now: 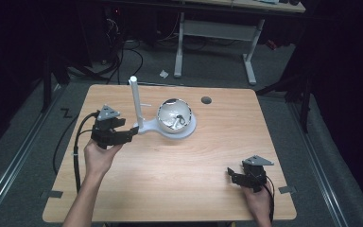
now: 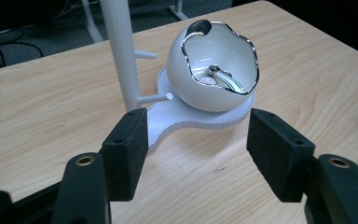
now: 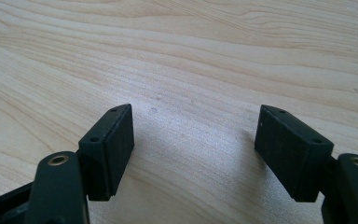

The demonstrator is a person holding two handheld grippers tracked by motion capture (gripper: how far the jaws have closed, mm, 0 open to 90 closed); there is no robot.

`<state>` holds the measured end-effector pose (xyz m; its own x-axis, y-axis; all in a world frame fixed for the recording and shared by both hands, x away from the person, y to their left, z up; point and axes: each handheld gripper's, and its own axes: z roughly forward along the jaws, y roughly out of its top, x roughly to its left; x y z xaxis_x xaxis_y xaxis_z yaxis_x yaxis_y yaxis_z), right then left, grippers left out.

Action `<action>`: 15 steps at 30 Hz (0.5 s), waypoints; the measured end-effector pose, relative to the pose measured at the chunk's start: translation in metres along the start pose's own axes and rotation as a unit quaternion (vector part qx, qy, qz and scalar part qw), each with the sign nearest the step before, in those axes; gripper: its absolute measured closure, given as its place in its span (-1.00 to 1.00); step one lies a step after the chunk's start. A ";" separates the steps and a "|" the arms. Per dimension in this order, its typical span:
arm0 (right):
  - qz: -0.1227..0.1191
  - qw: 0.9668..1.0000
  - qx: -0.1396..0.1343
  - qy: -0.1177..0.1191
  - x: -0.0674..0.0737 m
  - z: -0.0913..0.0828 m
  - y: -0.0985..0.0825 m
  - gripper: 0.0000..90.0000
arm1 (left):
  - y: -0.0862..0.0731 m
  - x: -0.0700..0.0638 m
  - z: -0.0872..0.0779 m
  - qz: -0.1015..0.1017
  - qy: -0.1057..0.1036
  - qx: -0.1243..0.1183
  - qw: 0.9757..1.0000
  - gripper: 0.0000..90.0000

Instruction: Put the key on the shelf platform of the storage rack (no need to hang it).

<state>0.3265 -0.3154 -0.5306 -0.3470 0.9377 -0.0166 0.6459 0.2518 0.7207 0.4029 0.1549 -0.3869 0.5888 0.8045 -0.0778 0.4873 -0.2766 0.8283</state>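
A white stand rests on the wooden table: a flat base point(image 1: 192, 129) point(image 2: 182, 116) with an upright post point(image 1: 135, 101) point(image 2: 121, 46) that carries short pegs. On the base sits a white egg-shaped bowl point(image 1: 166, 124) point(image 2: 186, 79) with a jagged silver rim and a shiny metal piece point(image 2: 223, 78) inside. My left gripper point(image 1: 128, 130) point(image 2: 203, 149) is open, low over the table and pointing at the base's narrow end, which lies just ahead of one pad. My right gripper point(image 1: 232, 176) point(image 3: 193, 149) stands open over bare wood near the front right, nothing between its pads.
A round dark hole point(image 1: 206, 100) sits in the tabletop behind the bowl. Beyond the table's far edge stand a desk with white legs point(image 1: 250, 56) and tangled cables point(image 1: 123, 52) on the floor. Bare wood stretches between the two grippers.
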 end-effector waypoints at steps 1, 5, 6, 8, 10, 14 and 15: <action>0.000 1.000 0.000 0.000 0.000 0.000 0.000 -0.36 | -0.002 0.001 -0.002 -0.001 0.001 -0.001 1.000 -0.14; 0.000 1.000 0.000 0.000 0.000 0.000 0.000 -0.36 | -0.008 0.004 -0.010 -0.008 0.006 -0.002 1.000 -0.14; 0.000 1.000 0.000 0.000 0.000 0.000 0.000 -0.36 | -0.010 0.004 -0.012 -0.006 0.010 -0.004 1.000 -0.14; 0.000 1.000 0.000 0.000 0.000 0.000 0.000 -0.36 | -0.014 0.005 -0.017 -0.009 0.014 -0.016 1.000 -0.13; 0.000 1.000 0.000 0.000 0.000 0.000 0.000 -0.36 | -0.017 0.006 -0.020 -0.014 0.018 -0.021 1.000 -0.13; 0.000 1.000 0.000 0.000 0.000 0.000 0.000 -0.36 | -0.023 0.009 -0.027 -0.021 0.023 -0.026 0.999 -0.12; 0.000 1.000 0.000 0.000 0.000 0.000 0.000 -0.36 | -0.025 0.009 -0.028 -0.022 0.024 -0.027 0.999 -0.12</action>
<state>0.3265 -0.3154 -0.5306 -0.3466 0.9379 -0.0163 0.6460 0.2513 0.7208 0.3783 0.1836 -0.3924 0.5352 0.8400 -0.0896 0.4753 -0.2118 0.8539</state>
